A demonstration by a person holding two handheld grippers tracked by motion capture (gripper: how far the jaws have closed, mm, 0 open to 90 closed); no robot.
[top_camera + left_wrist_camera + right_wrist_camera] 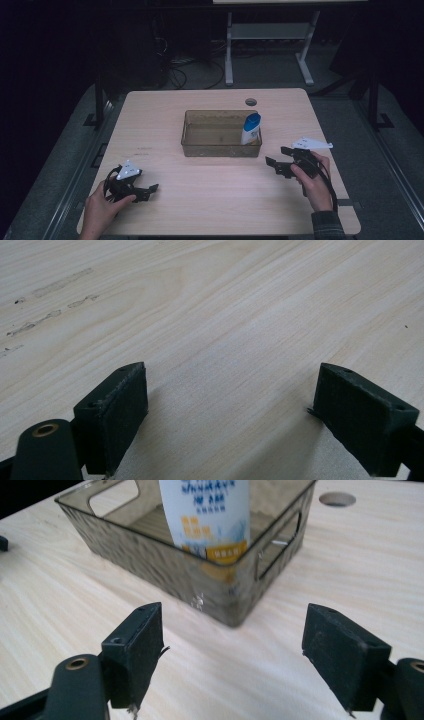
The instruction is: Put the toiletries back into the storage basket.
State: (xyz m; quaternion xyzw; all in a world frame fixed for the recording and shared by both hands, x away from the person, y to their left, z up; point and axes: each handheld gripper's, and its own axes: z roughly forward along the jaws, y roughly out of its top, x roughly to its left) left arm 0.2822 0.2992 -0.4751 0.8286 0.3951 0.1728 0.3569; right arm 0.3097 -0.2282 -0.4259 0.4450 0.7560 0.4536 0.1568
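Observation:
A clear grey plastic bin (220, 148) sits mid-table, and a white bottle with a blue cap (250, 129) stands upright in its right end. In the right gripper view the bottle (207, 515) rises just behind the bin's near corner (220, 587). My right gripper (278, 160) hovers a little right of and nearer than the bin, open, nothing between its jaws (232, 657). My left gripper (149, 191) rests low at the table's near left, open over bare wood (230, 415).
The light wooden table (220, 200) has a round cable hole (251, 102) behind the bin. Faint scuff marks (55, 300) lie on the wood ahead of the left gripper. A white desk frame (270, 45) and cables stand on the dark floor beyond.

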